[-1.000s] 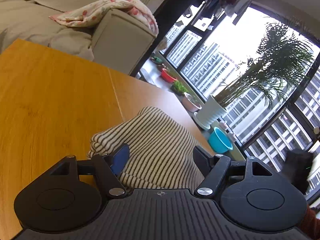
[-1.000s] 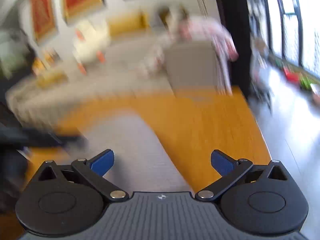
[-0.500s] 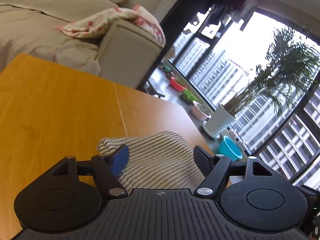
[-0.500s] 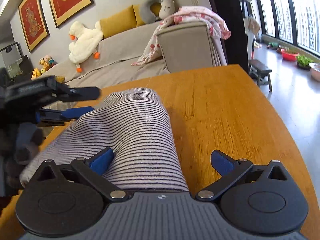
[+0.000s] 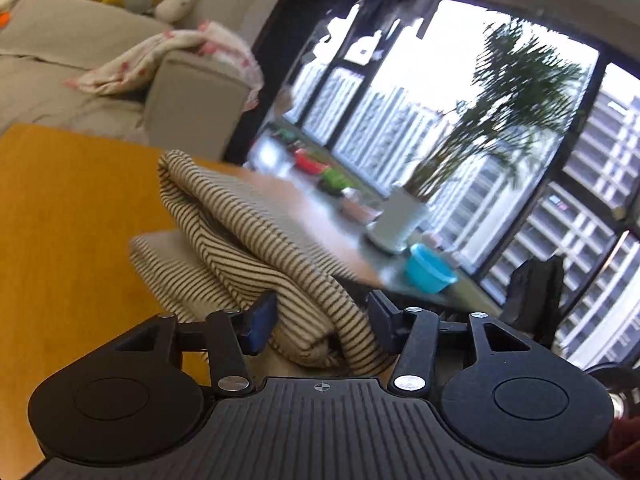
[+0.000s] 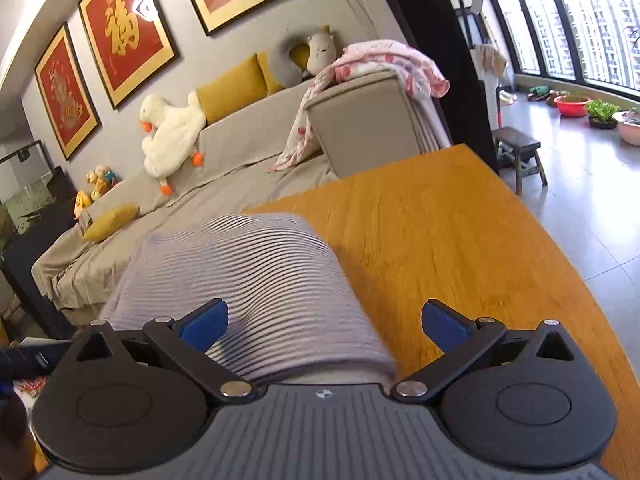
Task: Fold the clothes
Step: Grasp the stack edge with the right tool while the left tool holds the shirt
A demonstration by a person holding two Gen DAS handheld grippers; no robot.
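My left hand-held gripper (image 5: 320,322) pinches the striped sweater (image 5: 256,248), lifted mid-frame above the counter (image 5: 68,216). My right hand-held gripper (image 6: 324,320) stays spread apart. I should lay it down flat, edges lined up.

My L wrist cam sits low, close over the wooden table (image 5: 68,216), facing the windows (image 5: 432,120). R wrist cam faces the sofa (image 6: 248,160). Both share table and striped garment (image 6: 256,280).

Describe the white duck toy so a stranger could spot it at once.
Start at the long beige sofa under the red framed pictures. The white duck toy leans against the backrest, left of the yellow cushion. It is the only white plush there, with orange beak and feet.
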